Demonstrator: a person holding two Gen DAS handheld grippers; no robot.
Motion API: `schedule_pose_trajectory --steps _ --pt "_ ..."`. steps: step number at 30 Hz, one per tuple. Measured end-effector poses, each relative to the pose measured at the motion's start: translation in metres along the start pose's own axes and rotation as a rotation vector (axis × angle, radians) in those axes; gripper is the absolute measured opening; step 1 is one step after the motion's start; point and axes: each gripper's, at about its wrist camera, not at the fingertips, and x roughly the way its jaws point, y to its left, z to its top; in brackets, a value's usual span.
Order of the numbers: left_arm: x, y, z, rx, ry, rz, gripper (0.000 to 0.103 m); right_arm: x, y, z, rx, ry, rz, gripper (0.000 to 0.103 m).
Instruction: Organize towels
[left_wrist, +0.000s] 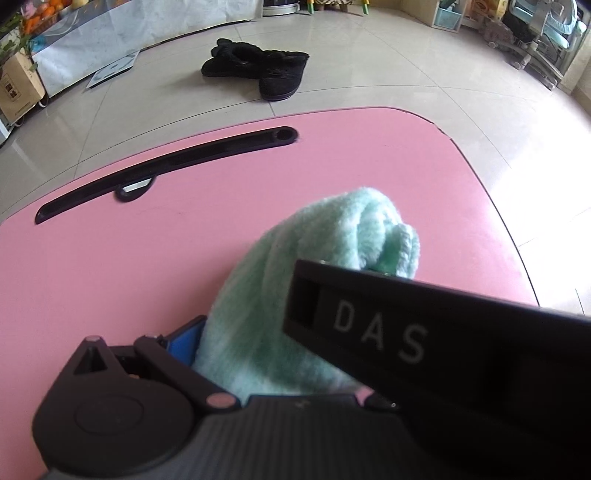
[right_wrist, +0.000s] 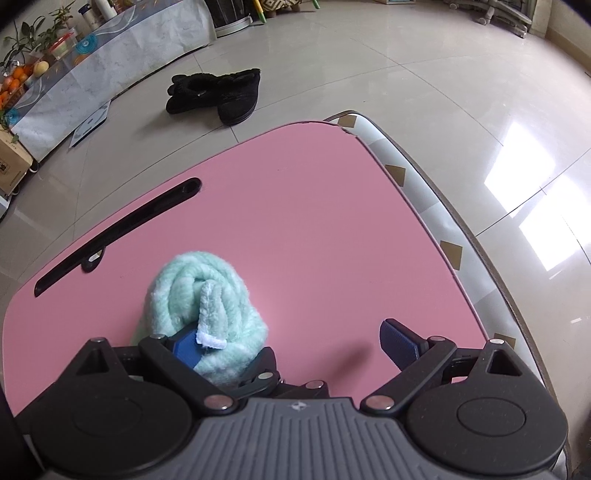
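Observation:
A rolled mint-green towel (left_wrist: 314, 236) (right_wrist: 199, 295) lies on the pink table (left_wrist: 110, 266) (right_wrist: 314, 221). My left gripper (left_wrist: 299, 339) has the towel between its fingers, and its left blue pad (left_wrist: 184, 339) rests against the roll. Its right finger is hidden behind a black bar marked DAS (left_wrist: 424, 332), which looks like a finger of the other gripper. My right gripper (right_wrist: 293, 345) stands open. Its left pad (right_wrist: 186, 349) touches the towel's near end under the white-edged tag (right_wrist: 210, 314). Its right pad (right_wrist: 399, 341) hangs over bare table.
A long black slot (left_wrist: 166, 166) (right_wrist: 118, 229) runs across the table's far side. A pair of black fuzzy slippers (left_wrist: 258, 70) (right_wrist: 218, 96) lies on the tiled floor beyond. A padded, patterned edge (right_wrist: 436, 206) borders the table's right side. A marble-look cabinet (right_wrist: 92, 74) stands far left.

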Motion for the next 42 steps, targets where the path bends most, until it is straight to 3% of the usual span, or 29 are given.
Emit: schedule_pose_trajectory --steps 42 --pt "0.021 -0.075 0.031 0.115 -0.040 -0.047 0.103 -0.003 -0.074 0.029 0.211 -0.073 -0.071 0.096"
